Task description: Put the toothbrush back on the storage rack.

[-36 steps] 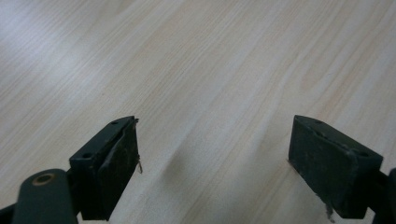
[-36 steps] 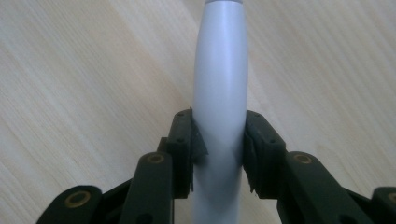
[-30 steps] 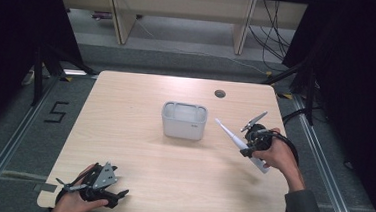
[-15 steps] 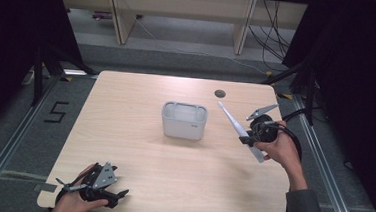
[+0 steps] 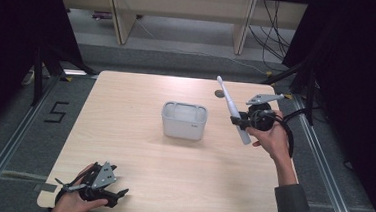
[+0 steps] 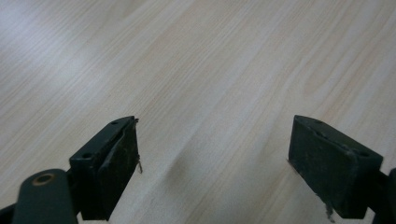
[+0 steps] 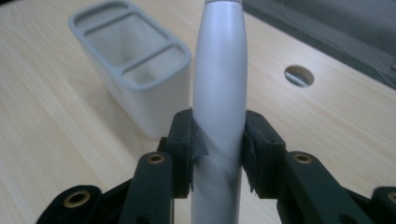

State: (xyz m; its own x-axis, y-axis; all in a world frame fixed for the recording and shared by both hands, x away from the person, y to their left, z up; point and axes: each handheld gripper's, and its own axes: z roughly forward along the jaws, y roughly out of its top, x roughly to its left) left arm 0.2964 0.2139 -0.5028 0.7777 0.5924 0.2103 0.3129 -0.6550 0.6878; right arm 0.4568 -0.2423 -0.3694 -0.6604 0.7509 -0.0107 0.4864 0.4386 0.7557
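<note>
**White toothbrush clamped in the right gripper, holder on the table**

Pale wood covers the table (image 5: 138,147) in the high view. A white three-compartment holder (image 5: 184,120) stands upright near the table's middle. To its right, the right gripper (image 5: 236,121) clamps a white electric toothbrush (image 5: 232,109) partway along its handle, the brush tilted with its head pointing up and away, above the tabletop and apart from the holder. A round cable hole (image 5: 219,93) sits just behind the brush. The left gripper (image 5: 119,194) rests at the near left corner, well apart from everything else.

In the left gripper view, the left gripper (image 6: 212,163) has its jaws spread wide over bare wood, nothing between them.

In the right gripper view, the right gripper (image 7: 218,149) presses both pads against the toothbrush handle (image 7: 219,93), which rises straight up the frame. The holder (image 7: 135,70) stands behind and to the left, its compartments empty; the cable hole (image 7: 299,75) lies to the right.
</note>
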